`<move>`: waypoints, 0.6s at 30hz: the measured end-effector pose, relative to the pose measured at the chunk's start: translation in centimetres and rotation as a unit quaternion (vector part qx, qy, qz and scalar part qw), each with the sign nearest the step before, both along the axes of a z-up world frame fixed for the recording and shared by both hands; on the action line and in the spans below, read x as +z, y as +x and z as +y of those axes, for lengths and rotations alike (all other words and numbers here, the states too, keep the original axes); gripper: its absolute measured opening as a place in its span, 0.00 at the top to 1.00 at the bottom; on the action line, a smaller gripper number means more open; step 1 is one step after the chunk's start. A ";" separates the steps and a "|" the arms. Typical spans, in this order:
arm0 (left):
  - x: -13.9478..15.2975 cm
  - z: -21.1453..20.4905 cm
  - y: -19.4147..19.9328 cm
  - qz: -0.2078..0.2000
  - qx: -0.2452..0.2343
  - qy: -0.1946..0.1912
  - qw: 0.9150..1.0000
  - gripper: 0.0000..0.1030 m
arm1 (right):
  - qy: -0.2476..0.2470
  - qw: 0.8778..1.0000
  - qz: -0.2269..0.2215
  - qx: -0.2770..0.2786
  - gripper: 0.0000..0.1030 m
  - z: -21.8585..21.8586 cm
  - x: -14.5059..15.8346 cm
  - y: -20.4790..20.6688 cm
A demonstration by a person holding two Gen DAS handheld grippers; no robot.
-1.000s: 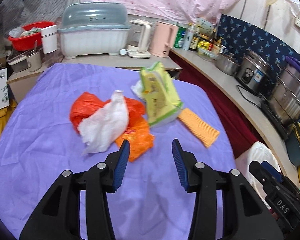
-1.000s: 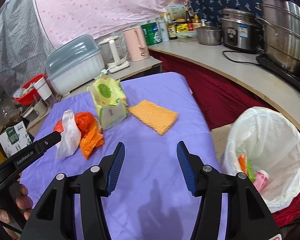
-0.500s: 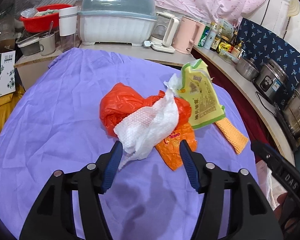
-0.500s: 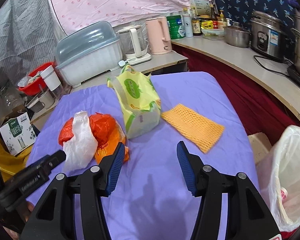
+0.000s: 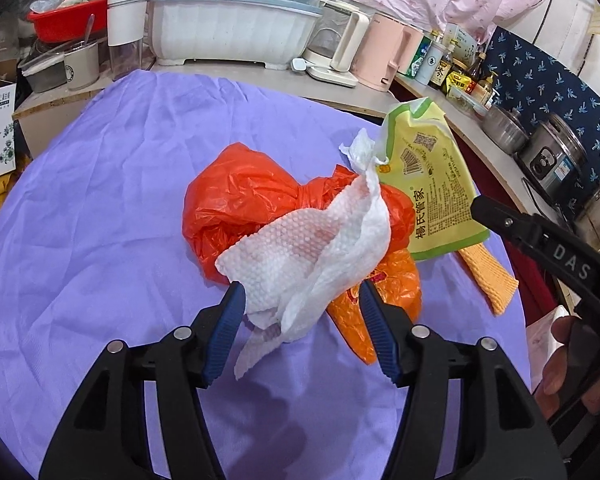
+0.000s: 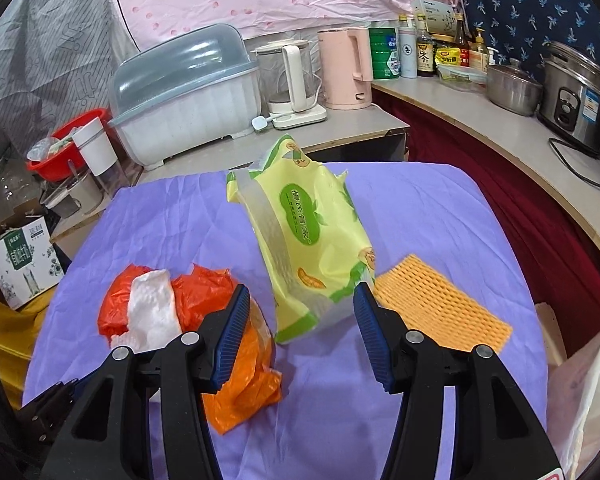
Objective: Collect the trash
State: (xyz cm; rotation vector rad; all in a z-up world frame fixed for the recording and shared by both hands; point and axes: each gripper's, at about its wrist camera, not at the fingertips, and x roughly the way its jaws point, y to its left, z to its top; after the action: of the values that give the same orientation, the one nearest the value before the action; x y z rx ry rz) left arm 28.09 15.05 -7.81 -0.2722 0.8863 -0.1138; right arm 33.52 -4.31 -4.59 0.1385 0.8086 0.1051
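**Trash heaped on purple cloth, both grippers spread**

Draped across the table: a wrinkled purple cloth [image 5: 112, 208], bearing every piece of trash. Behind it, on a pale counter [image 6: 340, 128]: a white dish rack with grey domed lid [image 6: 184, 104], then a glass kettle [image 6: 288, 80] and a pink kettle [image 6: 346, 68]. At far right in the right wrist view: the rim of a white bin bag [image 6: 592, 392].

Largest of the trash: a yellow-green wet-wipe pack [image 6: 308, 248], tilted, standing near the middle of the cloth. Beside it on the left: a crumpled red plastic bag [image 5: 240, 204], touching an orange plastic bag [image 5: 396, 284]. Lying over both: a white paper towel [image 5: 316, 256]. On the pack's right, flat on the cloth: an orange foam net sleeve [image 6: 436, 312].

Left gripper [image 5: 300, 320]: jaws released, having just been opening, straddling the lower end of the paper towel; whether the left pad touches the towel cannot be told; the right pad near the orange bag. Right gripper [image 6: 300, 320]: jaws apart, nothing pinched, framing the lower end of the wet-wipe pack. At the right edge of the left wrist view: fingers [image 5: 560, 360] wrapped around the right gripper's black handle.
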 end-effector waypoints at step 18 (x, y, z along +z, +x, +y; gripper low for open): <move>0.2 -0.8 -0.6 -0.001 -0.033 -0.016 0.999 0.97 | -0.013 1.000 -0.003 0.000 0.80 -0.4 -0.9 -0.5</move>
State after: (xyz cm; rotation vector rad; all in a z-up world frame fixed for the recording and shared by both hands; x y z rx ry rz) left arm 27.47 14.22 -7.63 -0.2724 0.8925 -0.1885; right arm 33.05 -4.71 -5.47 0.1145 0.8036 0.0949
